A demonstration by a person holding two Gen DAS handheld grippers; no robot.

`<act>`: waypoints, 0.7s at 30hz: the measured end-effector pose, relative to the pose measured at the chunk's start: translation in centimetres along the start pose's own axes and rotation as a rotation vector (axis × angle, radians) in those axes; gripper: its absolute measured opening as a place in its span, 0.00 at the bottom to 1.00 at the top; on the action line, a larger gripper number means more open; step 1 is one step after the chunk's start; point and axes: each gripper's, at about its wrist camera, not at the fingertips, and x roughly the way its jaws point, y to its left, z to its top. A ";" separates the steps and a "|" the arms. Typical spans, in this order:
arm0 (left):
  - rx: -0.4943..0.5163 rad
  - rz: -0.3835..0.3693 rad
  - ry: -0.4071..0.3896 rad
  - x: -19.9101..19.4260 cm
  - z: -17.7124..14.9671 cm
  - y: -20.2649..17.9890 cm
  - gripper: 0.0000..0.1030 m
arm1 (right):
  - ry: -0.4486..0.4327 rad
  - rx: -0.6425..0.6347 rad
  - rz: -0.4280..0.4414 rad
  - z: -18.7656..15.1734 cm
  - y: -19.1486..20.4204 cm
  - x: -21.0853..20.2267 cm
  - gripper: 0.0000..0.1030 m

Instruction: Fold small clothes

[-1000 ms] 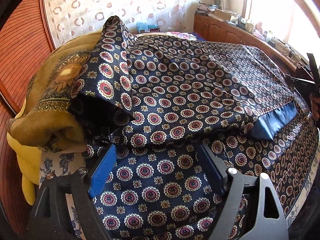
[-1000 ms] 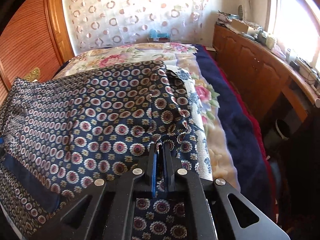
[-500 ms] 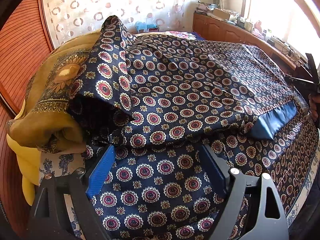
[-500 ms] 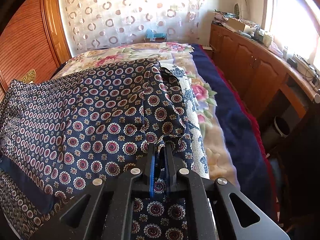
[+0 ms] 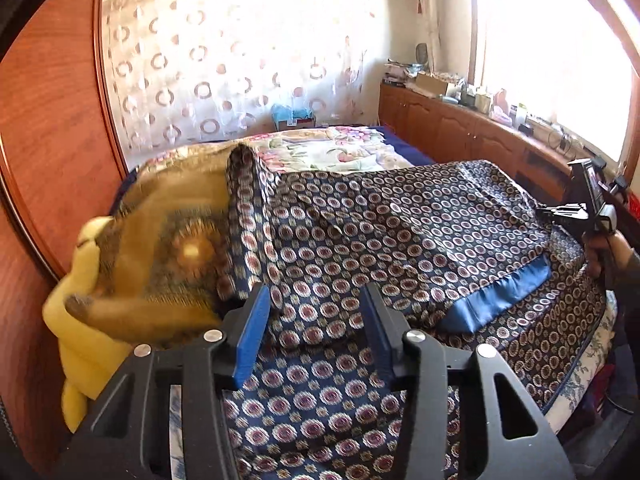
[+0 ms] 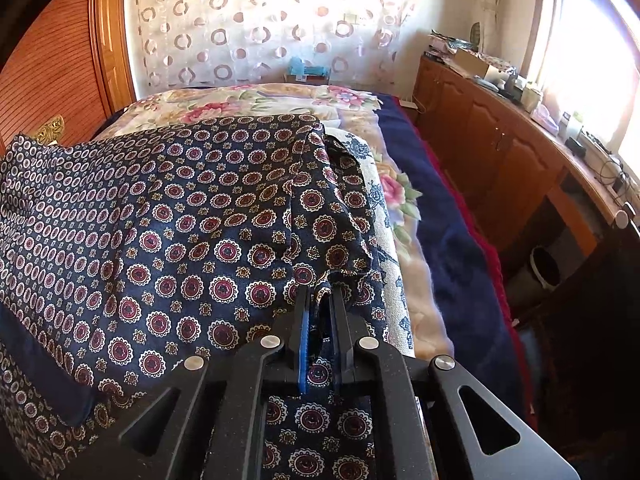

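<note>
Both wrist views close, angled down; sharing patterned garment (image 5: 400, 224), bed, curtain (image 6: 280, 20)

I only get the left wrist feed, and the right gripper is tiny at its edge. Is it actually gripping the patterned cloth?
Observer: Yes. In the right wrist view the right gripper is shut on a bunched edge of the patterned cloth.
Operator: What lies under that edge?
Observer: A white sheet with blue print shows just beside it.
Operator: Anything on the floor on that side?
Observer: A white bin stands by the wooden cabinets.
</note>
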 end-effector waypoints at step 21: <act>0.042 0.181 0.111 6.4 0.4 1.7 0.03 | -0.001 -0.004 0.013 0.1 -0.6 0.2 0.08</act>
